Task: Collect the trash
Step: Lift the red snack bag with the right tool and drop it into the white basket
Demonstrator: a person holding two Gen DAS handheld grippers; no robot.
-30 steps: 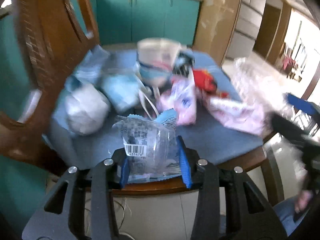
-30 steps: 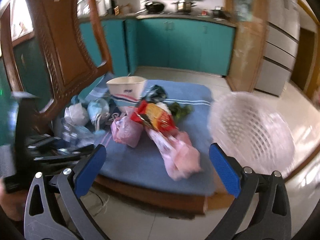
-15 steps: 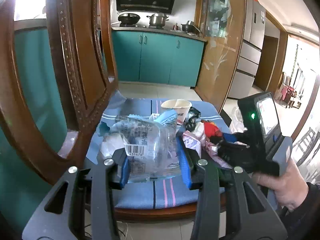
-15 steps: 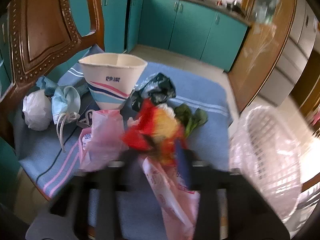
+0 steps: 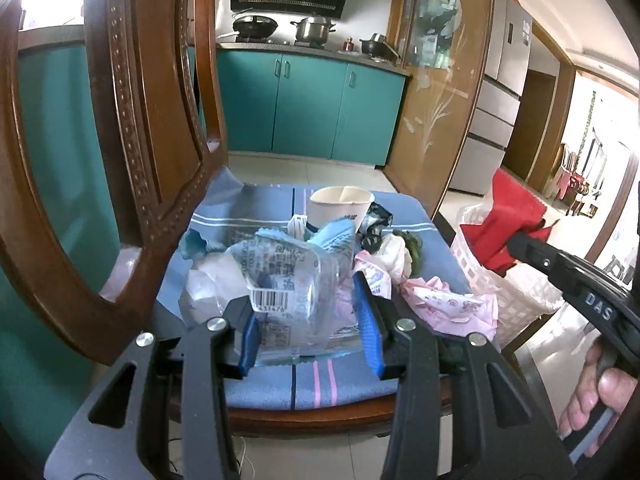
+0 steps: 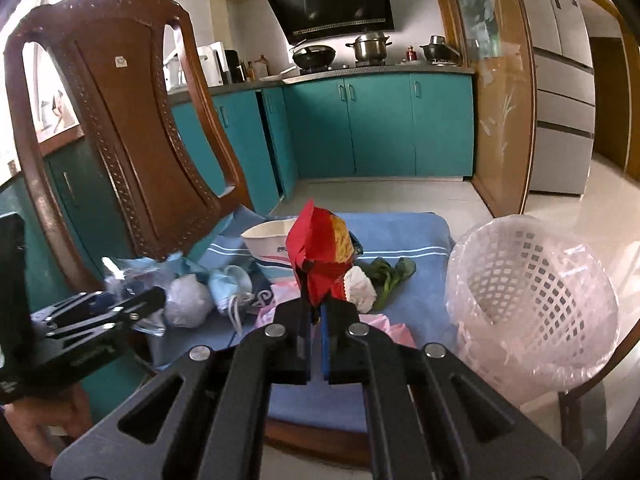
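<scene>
My left gripper (image 5: 307,332) is shut on a clear plastic package (image 5: 292,292) with a barcode, held above the chair's blue cushion (image 5: 304,380). My right gripper (image 6: 316,322) is shut on a red and yellow snack wrapper (image 6: 320,256), lifted above the cushion (image 6: 400,232); the wrapper shows in the left wrist view (image 5: 512,224) over the white basket (image 5: 516,296). The white lined basket (image 6: 528,304) stands to the right of the chair. A paper cup (image 5: 340,210), a pink bag (image 5: 448,304), a white wad (image 6: 360,284), green leaves (image 6: 392,272) and blue masks (image 6: 228,280) lie on the cushion.
The brown wooden chair back (image 6: 132,128) rises at the left. Teal kitchen cabinets (image 6: 380,128) and a stove with pots stand behind. A fridge (image 6: 564,80) is at the far right. The floor (image 6: 580,200) is pale tile.
My right gripper closed on the red wrapper and lifted it off the cushion toward the basket side. My left gripper still holds the clear package, raised a little.
</scene>
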